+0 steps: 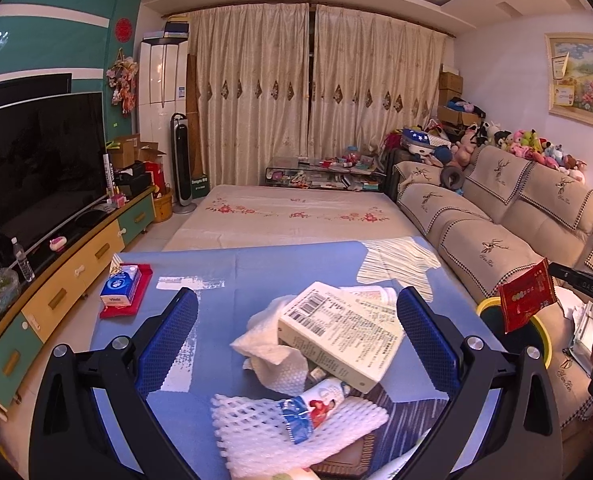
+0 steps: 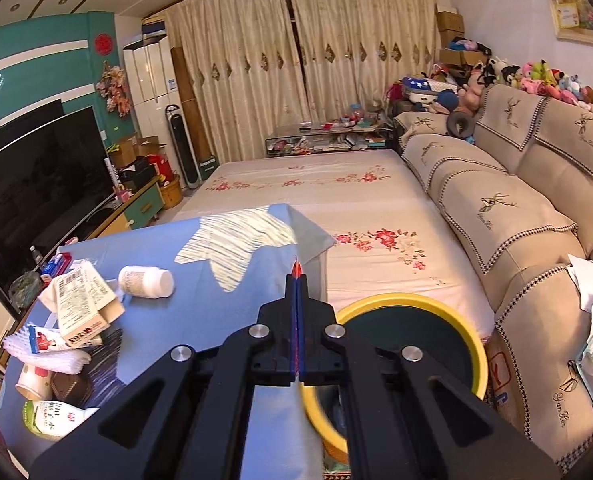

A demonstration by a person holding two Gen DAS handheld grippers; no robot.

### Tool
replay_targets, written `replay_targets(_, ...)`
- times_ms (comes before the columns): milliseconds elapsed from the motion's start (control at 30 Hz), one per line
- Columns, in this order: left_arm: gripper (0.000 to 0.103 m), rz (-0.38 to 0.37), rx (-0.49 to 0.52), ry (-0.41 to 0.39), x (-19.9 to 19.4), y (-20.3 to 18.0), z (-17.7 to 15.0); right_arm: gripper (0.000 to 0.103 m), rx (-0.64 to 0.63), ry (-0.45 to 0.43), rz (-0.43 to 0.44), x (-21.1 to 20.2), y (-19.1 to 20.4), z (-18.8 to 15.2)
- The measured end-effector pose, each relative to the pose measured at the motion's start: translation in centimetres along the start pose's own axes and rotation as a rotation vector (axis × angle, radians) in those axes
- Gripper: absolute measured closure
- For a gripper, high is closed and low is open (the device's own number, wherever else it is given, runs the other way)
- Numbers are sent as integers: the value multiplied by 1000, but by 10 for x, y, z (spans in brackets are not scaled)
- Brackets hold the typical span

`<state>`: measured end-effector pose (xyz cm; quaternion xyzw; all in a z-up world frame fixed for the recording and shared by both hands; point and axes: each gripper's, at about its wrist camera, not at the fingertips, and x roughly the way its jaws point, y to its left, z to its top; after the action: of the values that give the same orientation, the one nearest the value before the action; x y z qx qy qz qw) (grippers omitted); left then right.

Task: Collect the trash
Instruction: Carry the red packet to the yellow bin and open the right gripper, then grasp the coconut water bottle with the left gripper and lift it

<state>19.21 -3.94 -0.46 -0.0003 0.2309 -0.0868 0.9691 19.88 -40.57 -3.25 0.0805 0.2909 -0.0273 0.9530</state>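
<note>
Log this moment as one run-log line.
left gripper: open above cardboard box | right gripper: shut on red wrapper | yellow-rimmed bin: beside table | trash left on blue tablecloth

Left claw (image 1: 296, 320) agape, right claw (image 2: 296, 276) clamped

Blue-clothed table (image 1: 256, 264) — carton (image 1: 340, 332), foam net (image 1: 264, 436)

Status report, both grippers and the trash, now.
Left gripper open, empty, over cream cardboard box. Right gripper shut on red foil wrapper, near yellow-rimmed bin. Path unobstructed.
</note>
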Motion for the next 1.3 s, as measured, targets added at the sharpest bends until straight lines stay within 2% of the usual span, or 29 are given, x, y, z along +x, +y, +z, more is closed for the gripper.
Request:
replay_targets(300,5,-16,49,29,2,-31,2,103,65,75,-80,36,-52,-19)
replay_targets(667,5,-42,84,68,14,-53,2,103,120,161,-134,82,-92,-41)
replay_targets(800,5,-48,92,78,18,-56,2,102,138,175,-131,88,-97,-45)
replay_targets(967,5,-53,92,83,19,-57,0,91,133,180,-130,89,-97,-46)
replay_targets(1100,5,-57,89,91,17,-54,-2,89,133,177,-125,87,-94,-48)
replay_targets(1300,5,-112,90,121,4,-47,-10,81,123,164,-109,77,-86,-52)
